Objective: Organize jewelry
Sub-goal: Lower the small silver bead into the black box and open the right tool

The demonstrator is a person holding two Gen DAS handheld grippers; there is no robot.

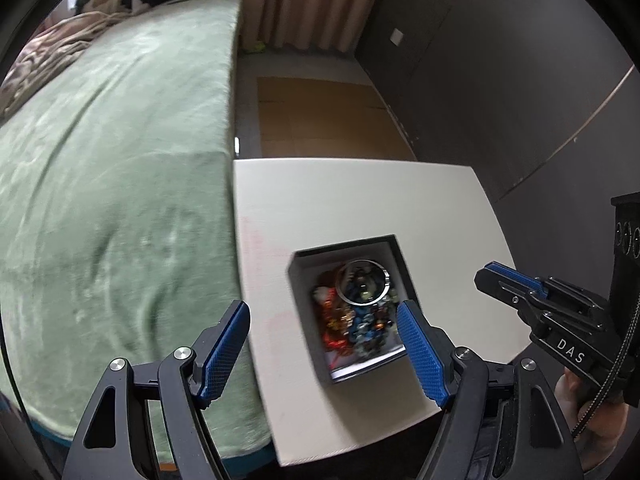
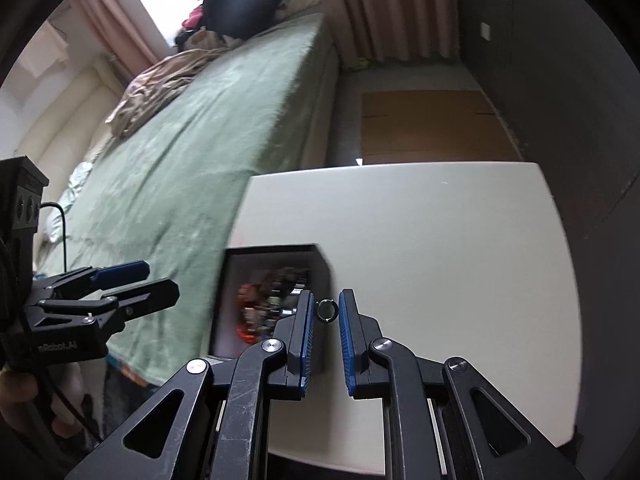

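Note:
An open box (image 1: 308, 280) with dark rims sits on a white table (image 1: 360, 196). It holds bead bracelets (image 1: 360, 320) in blue, red and orange and a silver bangle (image 1: 362, 282). My left gripper (image 1: 324, 320) is open and empty, hovering over the box's left side. My right gripper (image 2: 325, 304) is shut on a small metal ring (image 2: 327, 311), just right of the box (image 2: 320, 252). The right gripper also shows at the right of the left wrist view (image 1: 516, 284). The left gripper shows at the left of the right wrist view (image 2: 136, 280).
A bed with a green blanket (image 1: 112, 184) lies against the table's left edge. Crumpled clothes (image 2: 160, 84) lie on the bed farther back. Flat cardboard (image 2: 432, 124) lies on the floor beyond the table. A dark wall (image 1: 520, 80) runs along the right.

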